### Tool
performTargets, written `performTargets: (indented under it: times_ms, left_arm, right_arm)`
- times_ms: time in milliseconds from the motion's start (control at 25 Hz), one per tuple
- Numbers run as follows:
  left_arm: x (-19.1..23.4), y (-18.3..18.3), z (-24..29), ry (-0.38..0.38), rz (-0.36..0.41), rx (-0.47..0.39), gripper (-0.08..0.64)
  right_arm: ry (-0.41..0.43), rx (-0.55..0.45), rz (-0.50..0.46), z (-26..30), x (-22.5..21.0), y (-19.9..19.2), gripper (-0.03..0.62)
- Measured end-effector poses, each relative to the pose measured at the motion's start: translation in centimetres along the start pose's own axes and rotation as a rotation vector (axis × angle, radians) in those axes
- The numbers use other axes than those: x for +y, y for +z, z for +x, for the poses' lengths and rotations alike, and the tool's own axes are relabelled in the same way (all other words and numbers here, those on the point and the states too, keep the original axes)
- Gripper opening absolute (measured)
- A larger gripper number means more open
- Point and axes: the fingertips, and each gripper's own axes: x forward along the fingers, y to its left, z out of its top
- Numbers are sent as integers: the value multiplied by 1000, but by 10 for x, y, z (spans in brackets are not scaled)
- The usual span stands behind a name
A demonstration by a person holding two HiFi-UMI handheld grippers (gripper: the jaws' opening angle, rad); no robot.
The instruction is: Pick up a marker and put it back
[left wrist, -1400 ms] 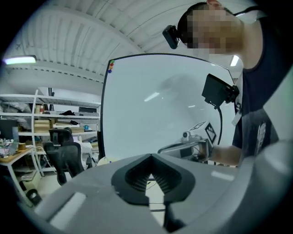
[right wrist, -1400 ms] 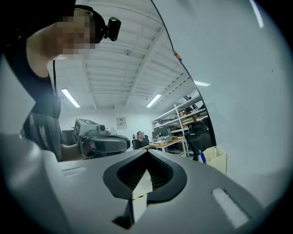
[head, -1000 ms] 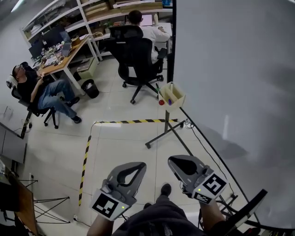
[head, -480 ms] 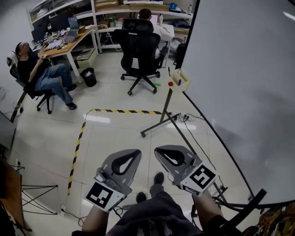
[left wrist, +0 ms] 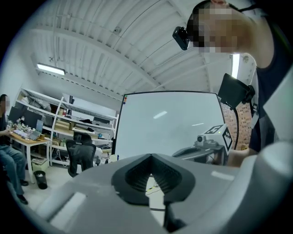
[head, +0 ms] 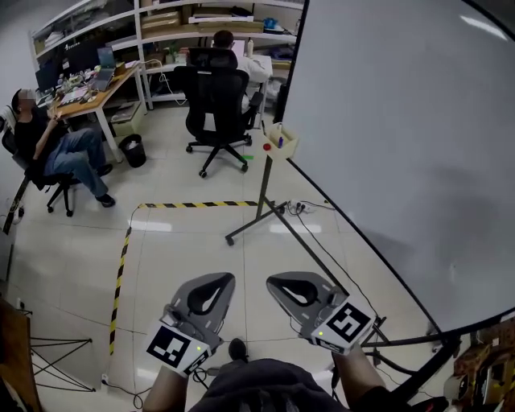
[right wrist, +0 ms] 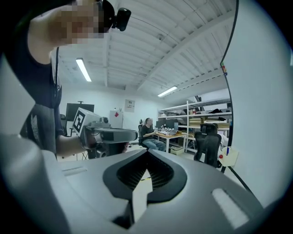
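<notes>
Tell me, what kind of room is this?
Probably an office or workshop room. There is a big whiteboard on a stand, a desk with computer screens where someone sits, shelves packed with boxes, and a black rolling chair.

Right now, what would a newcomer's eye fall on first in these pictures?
The big whiteboard fills the right side, with a small tray holding a marker at its far lower corner. At the bottom, the left tongs and right tongs are both shut and empty, far from the tray.
</notes>
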Motion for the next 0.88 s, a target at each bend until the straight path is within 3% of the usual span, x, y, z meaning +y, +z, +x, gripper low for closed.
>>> performTargets:
  times_ms: [240, 480, 680, 880]
  left_arm:
    - [-74, -29, -5, -62, 51, 93, 6]
    - [-181, -52, -1, -123, 55, 128, 6]
    - [-251, -63, -10, -137, 71, 156, 6]
    - [-285, -57, -30, -118, 105, 173, 6]
  right_arm:
    - [-89, 8, 27, -78, 19, -25, 0]
    - [-176, 5, 83, -182, 35, -60, 0]
    - [-190, 4, 113, -243, 55, -79, 0]
    - [-188, 1, 127, -272, 75, -85, 0]
